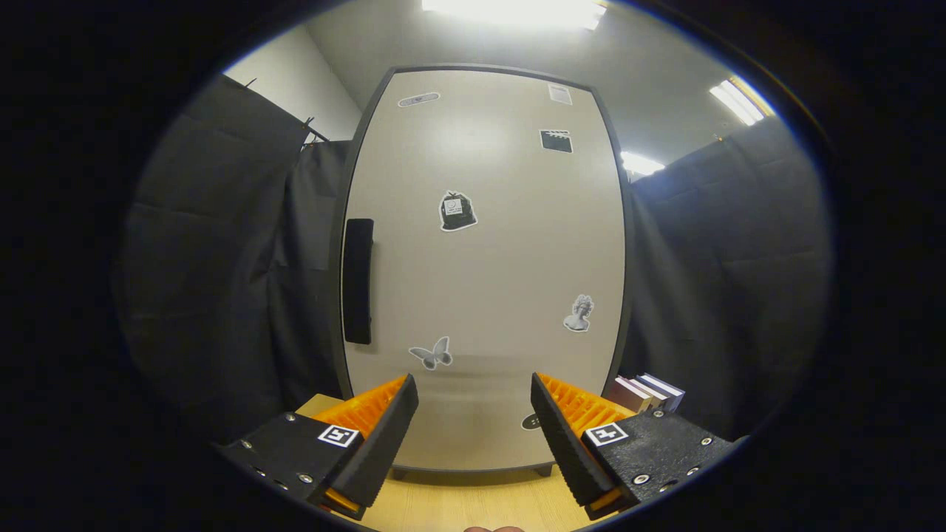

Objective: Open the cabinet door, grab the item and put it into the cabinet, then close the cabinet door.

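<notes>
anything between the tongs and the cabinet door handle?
Nothing visible. The tongs are open and hold nothing; the closed cabinet door stands beyond them, its black handle on the door's left edge, ahead and left of the left finger. The books sit off right.

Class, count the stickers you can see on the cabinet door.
7 on the cabinet door: oval, paper, clapperboard, bag-like one, bust, butterfly, and one half hidden behind the open gripper.

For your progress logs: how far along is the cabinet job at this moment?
Nothing looks done: the cabinet door is shut. In hand: the open gripper holds nothing and faces the door, its handle beyond the fingers. Left: opening, stowing an item, closing.
</notes>
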`<action>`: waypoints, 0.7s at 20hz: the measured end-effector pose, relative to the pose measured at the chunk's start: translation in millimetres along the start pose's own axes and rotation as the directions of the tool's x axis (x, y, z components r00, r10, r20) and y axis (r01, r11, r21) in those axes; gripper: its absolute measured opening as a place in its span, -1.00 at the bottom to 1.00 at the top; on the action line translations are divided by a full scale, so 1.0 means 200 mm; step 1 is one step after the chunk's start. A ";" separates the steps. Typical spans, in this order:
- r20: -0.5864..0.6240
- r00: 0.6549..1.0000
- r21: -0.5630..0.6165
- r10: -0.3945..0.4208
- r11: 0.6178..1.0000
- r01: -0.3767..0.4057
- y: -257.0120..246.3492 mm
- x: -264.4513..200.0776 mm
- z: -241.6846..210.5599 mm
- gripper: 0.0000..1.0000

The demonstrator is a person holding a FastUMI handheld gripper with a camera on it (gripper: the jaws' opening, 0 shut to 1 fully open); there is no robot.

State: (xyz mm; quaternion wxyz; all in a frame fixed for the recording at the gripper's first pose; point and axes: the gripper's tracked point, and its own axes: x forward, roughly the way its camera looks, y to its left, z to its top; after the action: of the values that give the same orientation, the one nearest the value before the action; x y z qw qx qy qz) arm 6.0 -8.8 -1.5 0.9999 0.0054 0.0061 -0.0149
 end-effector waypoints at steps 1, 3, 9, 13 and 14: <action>-0.006 1.000 0.001 0.002 1.000 -0.002 0.00 0.00 -0.01 0.90; -0.013 1.000 0.003 0.006 1.000 -0.006 0.00 0.01 -0.01 0.90; -0.024 1.000 0.020 -0.001 1.000 0.002 -0.01 0.04 0.02 0.90; -0.036 0.999 0.038 0.024 0.999 -0.022 0.08 0.11 0.08 0.90; -0.036 0.999 0.033 0.033 0.999 -0.032 0.12 0.14 0.10 0.90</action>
State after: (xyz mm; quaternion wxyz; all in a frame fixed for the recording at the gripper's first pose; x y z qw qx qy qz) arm 34.9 14.2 18.2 0.9995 0.0222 0.0242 0.0013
